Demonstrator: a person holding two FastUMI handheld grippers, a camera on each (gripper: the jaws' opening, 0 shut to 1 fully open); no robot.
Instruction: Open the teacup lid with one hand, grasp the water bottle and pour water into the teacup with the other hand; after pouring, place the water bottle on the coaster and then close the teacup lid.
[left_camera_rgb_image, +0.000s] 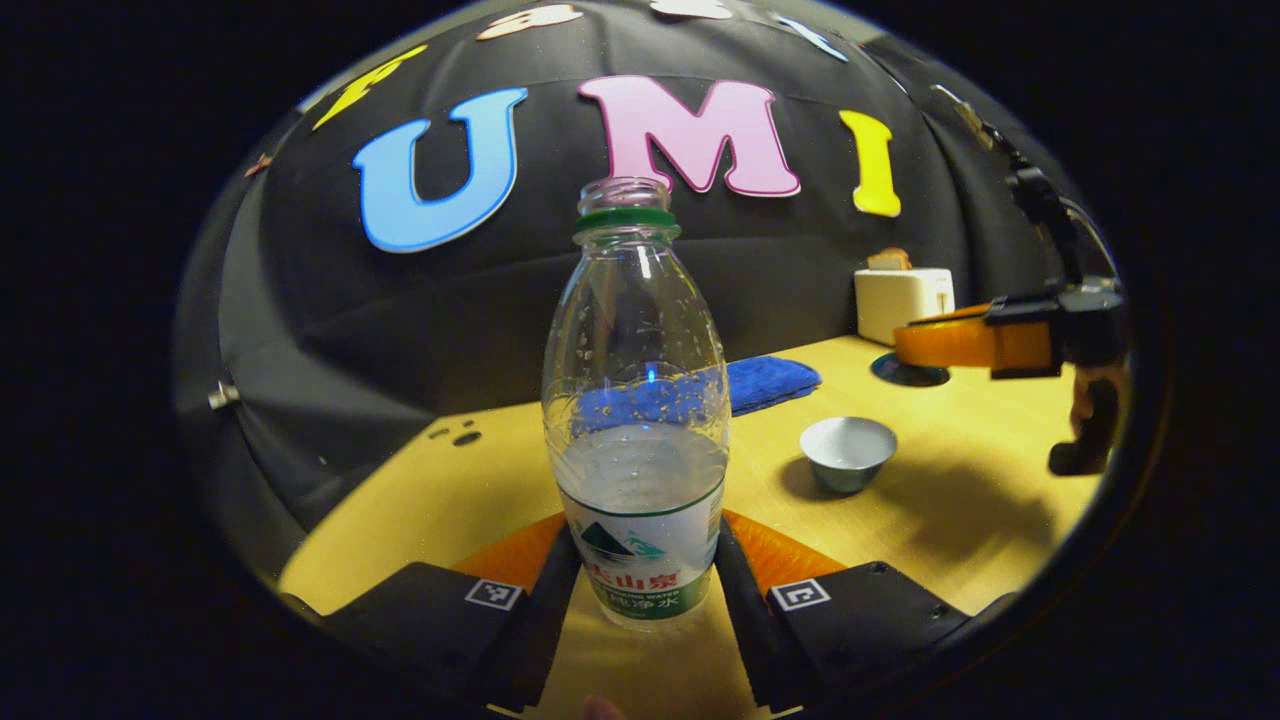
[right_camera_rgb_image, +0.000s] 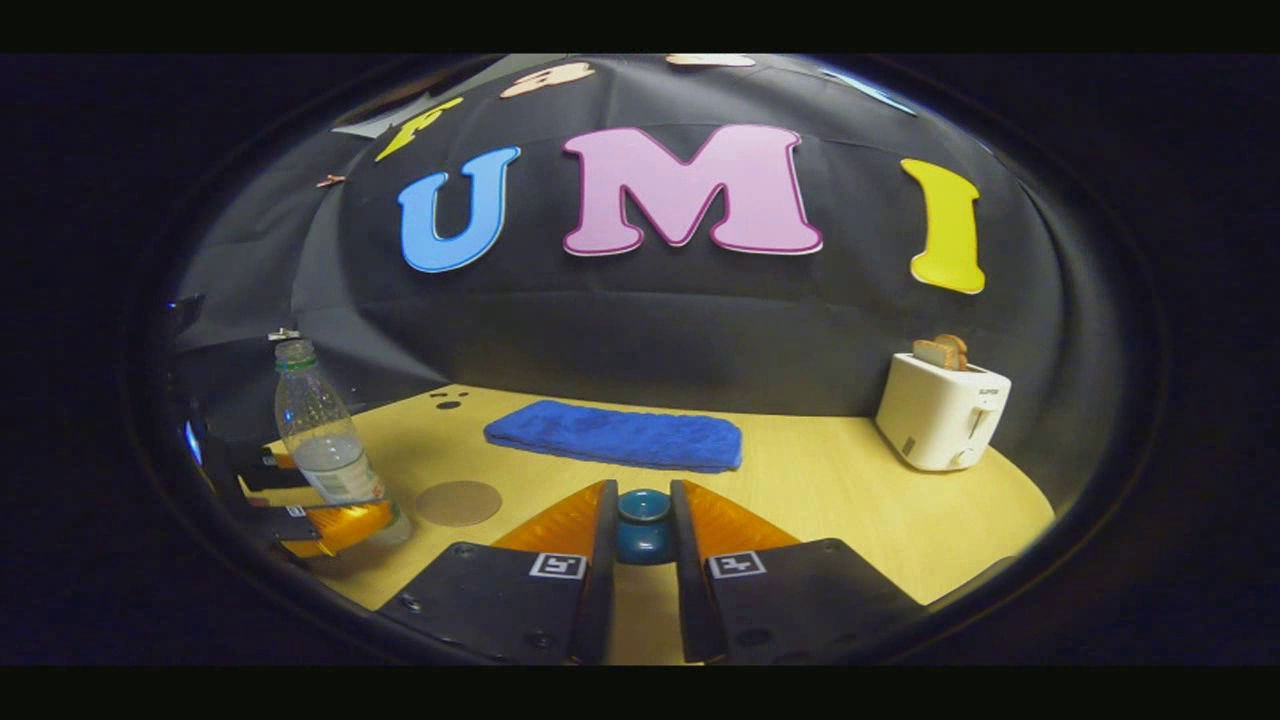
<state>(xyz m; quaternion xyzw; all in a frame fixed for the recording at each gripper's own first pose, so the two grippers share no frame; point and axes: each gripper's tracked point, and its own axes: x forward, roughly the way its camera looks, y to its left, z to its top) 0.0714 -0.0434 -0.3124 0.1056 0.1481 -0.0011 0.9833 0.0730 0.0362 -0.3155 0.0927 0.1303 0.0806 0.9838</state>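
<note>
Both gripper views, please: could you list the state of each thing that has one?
water bottle: uncapped, upright, part full, gripped by left tongs
teacup: uncovered, on the table
teacup lid: off the cup, gripped by right tongs
coaster: bare
toaster: bread sticking up
blue cloth: folded flat

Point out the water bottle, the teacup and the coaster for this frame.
water bottle (left_camera_rgb_image: 637, 420): left gripper view, on its clear body above the label.
teacup (left_camera_rgb_image: 847, 452): left gripper view, on the open bowl's rim.
coaster (right_camera_rgb_image: 459, 502): right gripper view, on the middle of the round brown disc.
</note>
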